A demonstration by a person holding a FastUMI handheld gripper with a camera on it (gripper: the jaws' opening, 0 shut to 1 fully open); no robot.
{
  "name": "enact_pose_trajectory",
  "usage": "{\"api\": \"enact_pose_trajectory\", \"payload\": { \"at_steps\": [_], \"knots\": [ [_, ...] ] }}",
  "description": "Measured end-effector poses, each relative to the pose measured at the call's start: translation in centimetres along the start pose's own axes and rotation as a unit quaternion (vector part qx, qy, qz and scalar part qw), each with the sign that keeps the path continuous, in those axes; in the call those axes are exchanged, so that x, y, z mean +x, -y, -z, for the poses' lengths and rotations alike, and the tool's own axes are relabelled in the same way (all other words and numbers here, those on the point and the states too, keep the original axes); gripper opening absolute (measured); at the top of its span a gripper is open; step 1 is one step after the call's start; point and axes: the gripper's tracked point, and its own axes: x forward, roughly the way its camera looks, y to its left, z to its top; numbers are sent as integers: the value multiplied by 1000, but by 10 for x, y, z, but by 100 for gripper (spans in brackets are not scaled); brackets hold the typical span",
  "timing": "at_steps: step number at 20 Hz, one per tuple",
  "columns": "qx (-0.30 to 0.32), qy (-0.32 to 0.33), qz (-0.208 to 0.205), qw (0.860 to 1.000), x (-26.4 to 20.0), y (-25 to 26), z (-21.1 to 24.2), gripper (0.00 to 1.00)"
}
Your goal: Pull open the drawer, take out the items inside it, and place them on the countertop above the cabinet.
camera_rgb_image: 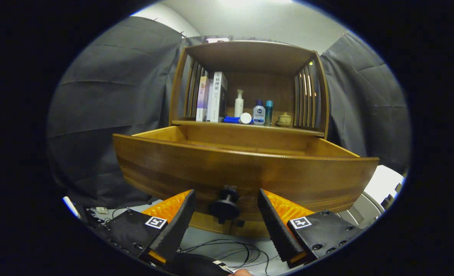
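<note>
My fingers (225, 214) stand wide apart on either side of the knob (225, 205), gripping nothing, since the drawer (246, 172) is already pulled out.

**Wooden drawer stands pulled open beneath crowded countertop**

The cabinet's wide wooden drawer (246, 168) is drawn well out from the cabinet body, its curved front panel level and showing banded brown grain. A dark round knob (225, 205) juts from the lower middle of that panel, sitting in the gap between the two spread fingers of the gripper (227, 199), neither of which touches it. The drawer's inside walls are visible, but its floor is hidden behind the front panel, so its contents cannot be made out. Just above and behind it runs the countertop (249, 127), a wooden ledge carrying upright books (213, 97), a white pump bottle (239, 103), a small blue-capped bottle (259, 113), a slim teal bottle (268, 112), a white-capped blue tube (237, 119) lying flat, and a small lidded pot (284, 119).
</note>
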Motion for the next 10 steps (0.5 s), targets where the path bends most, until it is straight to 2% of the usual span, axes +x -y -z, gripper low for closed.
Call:
{"api": "enact_pose_trajectory", "payload": {
  "at_steps": [10],
  "knots": [
    [12, -4, 23, 1000, 12, 3, 3, 98]
  ]
}}
